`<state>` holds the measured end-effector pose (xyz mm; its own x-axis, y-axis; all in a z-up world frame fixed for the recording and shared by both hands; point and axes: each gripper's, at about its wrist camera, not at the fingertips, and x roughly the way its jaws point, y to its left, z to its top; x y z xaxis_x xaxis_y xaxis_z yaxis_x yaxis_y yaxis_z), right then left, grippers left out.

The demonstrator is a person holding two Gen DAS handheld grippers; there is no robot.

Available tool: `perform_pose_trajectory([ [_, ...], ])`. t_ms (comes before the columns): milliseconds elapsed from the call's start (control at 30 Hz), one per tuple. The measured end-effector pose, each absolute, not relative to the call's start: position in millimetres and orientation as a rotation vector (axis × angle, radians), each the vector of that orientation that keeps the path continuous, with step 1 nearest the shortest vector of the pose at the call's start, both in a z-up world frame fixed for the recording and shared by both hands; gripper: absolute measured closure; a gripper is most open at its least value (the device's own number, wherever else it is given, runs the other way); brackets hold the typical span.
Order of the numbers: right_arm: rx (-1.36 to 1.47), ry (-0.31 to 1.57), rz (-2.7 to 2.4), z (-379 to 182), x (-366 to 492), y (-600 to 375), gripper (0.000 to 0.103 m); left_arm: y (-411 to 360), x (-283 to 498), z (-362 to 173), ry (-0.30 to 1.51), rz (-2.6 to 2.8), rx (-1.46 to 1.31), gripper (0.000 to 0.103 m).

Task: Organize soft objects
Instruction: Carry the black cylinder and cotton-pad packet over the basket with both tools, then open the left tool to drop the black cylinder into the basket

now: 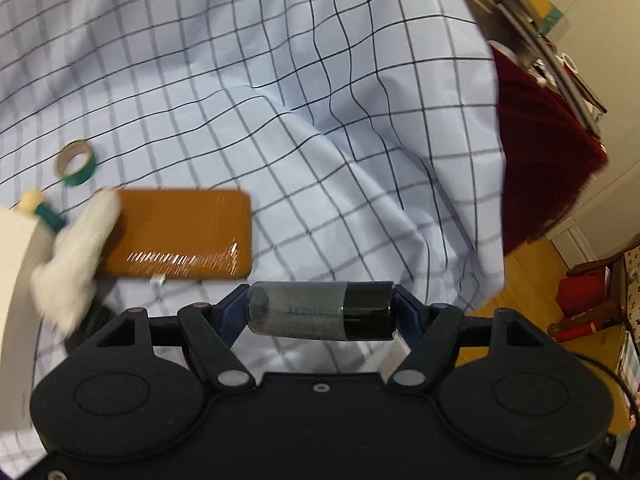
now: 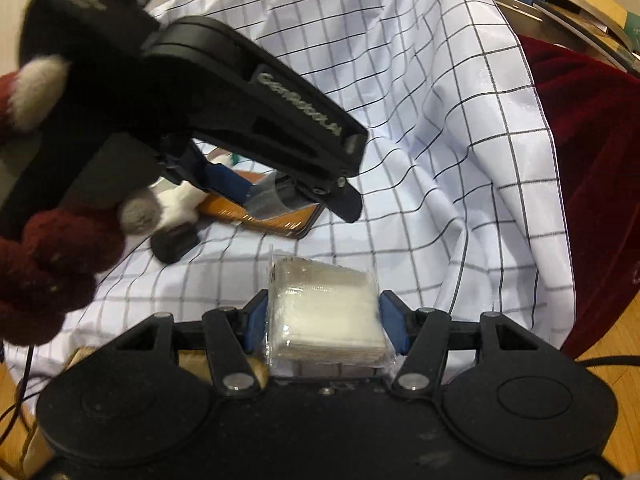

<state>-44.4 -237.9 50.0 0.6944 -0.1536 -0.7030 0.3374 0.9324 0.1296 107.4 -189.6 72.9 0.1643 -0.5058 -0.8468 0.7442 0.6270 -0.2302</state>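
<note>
My left gripper (image 1: 320, 310) is shut on a grey and black cylinder (image 1: 320, 310) that lies crosswise between its blue pads, above the checked cloth (image 1: 280, 100). My right gripper (image 2: 322, 320) is shut on a clear-wrapped pack of white pads (image 2: 324, 312). In the right wrist view the left gripper (image 2: 276, 196) hangs ahead at upper left, held by a hand in a dark red glove (image 2: 52, 264). An orange-brown flat case (image 1: 180, 236) lies on the cloth, with a white fluffy thing (image 1: 76, 256) at its left end.
A green tape roll (image 1: 76, 164) lies on the cloth beyond the case. A dark red cloth (image 1: 548, 152) hangs at the right side past the checked cloth's edge. Wooden floor (image 1: 528, 280) and boxes show at lower right. A cluttered shelf (image 2: 560, 4) stands behind.
</note>
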Motion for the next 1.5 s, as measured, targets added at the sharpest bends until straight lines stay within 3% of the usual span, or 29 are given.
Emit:
perform_pose_trajectory([
  [400, 0.244, 0.733, -0.213, 63, -94, -197, 0.045, -91, 41, 93, 0.971, -0.738, 0.161, 0.034],
  [667, 0.278, 0.698, -0.140, 76, -112, -180, 0.045, -34, 4, 77, 0.948, -0.516, 0.114, 0.034],
  [1500, 0.206, 0.675, -0.080, 87, -152, -141, 0.045, 14, -65, 47, 0.870, -0.242, 0.050, 0.034],
])
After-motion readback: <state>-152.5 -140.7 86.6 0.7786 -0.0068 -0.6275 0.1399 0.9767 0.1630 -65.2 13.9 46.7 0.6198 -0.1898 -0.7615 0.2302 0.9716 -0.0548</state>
